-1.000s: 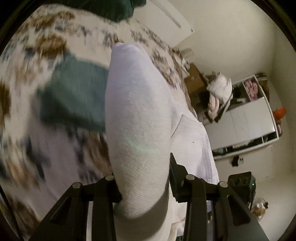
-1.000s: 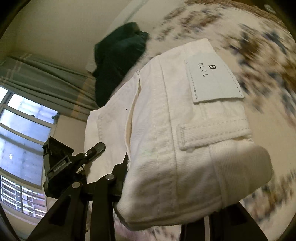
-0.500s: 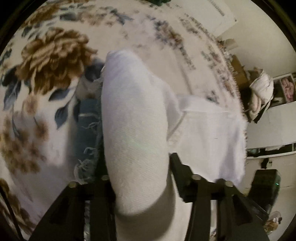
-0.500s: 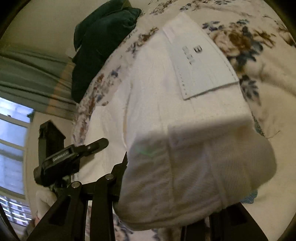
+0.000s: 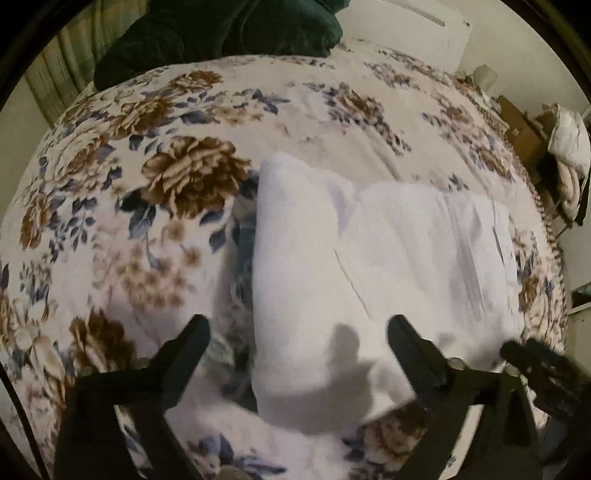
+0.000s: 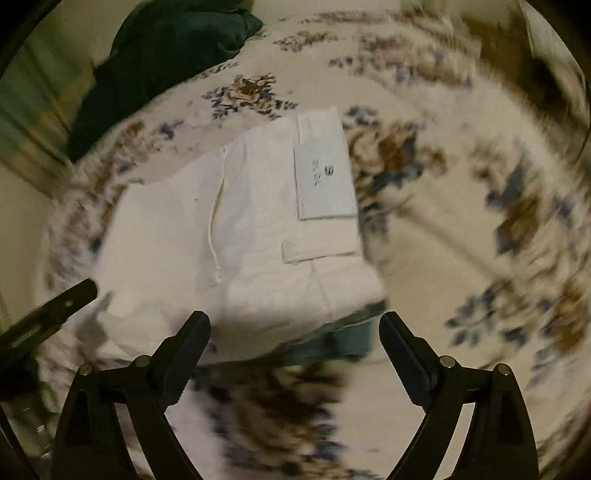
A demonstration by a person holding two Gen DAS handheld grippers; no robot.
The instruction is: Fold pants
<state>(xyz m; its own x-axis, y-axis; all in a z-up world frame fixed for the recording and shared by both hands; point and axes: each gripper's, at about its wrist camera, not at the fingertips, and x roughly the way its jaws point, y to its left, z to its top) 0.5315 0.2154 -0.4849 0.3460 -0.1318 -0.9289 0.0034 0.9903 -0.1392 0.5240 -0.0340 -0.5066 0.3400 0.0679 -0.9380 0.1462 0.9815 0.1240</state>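
The white pants (image 6: pixel 258 229) have a pale patch (image 6: pixel 325 177) sewn on near the waist. In the right wrist view it sits at about 12 o'clock from the middle of the picture. On the patch is one bold dark mark (image 6: pixel 328 170) that looks like a letter B. Beside it is a row of small letters, but they are too blurry to read. The left wrist view shows no words at all.

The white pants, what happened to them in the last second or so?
Both let go: the left hand-held gripper and right hand-held gripper have just been opening, and the folded white pants dropped from their jaws onto the floral bedspread. The dark green bundle stayed at the far edge.
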